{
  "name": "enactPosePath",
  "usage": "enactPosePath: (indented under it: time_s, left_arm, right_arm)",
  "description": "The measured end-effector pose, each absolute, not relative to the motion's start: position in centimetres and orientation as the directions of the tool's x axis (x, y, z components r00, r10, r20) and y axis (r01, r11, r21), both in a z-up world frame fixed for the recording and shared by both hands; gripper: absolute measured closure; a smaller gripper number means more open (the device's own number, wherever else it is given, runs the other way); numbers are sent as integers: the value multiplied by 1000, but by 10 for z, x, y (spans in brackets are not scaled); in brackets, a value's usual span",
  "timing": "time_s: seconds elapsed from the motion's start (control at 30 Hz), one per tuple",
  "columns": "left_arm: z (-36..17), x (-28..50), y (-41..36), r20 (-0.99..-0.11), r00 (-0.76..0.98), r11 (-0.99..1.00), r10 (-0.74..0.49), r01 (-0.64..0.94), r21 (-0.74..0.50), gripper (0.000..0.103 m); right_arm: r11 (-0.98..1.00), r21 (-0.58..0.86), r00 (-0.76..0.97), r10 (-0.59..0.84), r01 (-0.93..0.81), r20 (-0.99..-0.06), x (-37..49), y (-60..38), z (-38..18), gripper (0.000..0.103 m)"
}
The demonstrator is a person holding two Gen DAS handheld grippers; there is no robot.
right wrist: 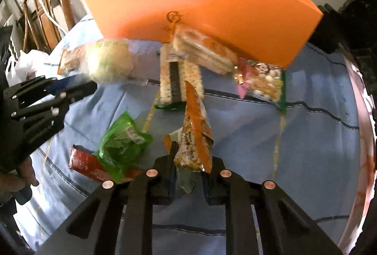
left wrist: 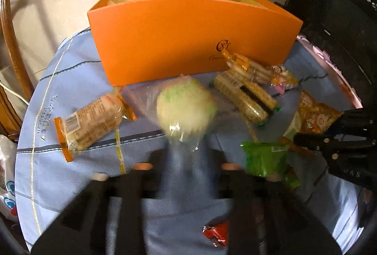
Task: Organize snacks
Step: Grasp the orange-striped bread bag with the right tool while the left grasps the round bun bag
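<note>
From the left wrist, the left gripper (left wrist: pixel 187 160) stands spread wide over the blue cloth-covered table (left wrist: pixel 70 160), just short of a blurred, round pale-green pastry in clear wrap (left wrist: pixel 186 108) lying before the tall orange cardboard box (left wrist: pixel 188 42). From the right wrist, the right gripper (right wrist: pixel 188 172) is clamped on an upright orange-and-brown snack packet (right wrist: pixel 194 134) (a crumpled green wrapper (right wrist: pixel 122 139) lies just to its left).

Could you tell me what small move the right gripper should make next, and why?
Probably lift and carry forward toward the open orange box. The right gripper is already shut on the orange snack packet, and the box top looks open with wrapped snacks inside, so dropping it in seems the natural step.
</note>
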State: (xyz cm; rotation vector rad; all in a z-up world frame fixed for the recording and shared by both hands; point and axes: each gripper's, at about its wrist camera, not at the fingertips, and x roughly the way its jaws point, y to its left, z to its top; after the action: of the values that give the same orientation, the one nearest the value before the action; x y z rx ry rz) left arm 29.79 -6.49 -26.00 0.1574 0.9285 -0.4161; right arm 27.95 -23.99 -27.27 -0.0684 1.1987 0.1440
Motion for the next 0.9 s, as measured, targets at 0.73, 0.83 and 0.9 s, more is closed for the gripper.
enactPosePath:
  time_s: [0.73,0.83,0.9]
  left_arm:
    - [-264,320,-92,-802,538,921,-258,388,-36,49]
    - [-248,304,-80,-780,555,915,-288,400,-53,51]
    - [-234,298,-73,-761,573,914,-304,399,-65,51]
  right_arm:
    - [986,99,427,149,-137,-892,266,-249,-231,85]
    - [984,115,472,167,-137,-865,261,-256,-207,85]
    - [983,125,499,178,-137,-848,258,-260,-191,85]
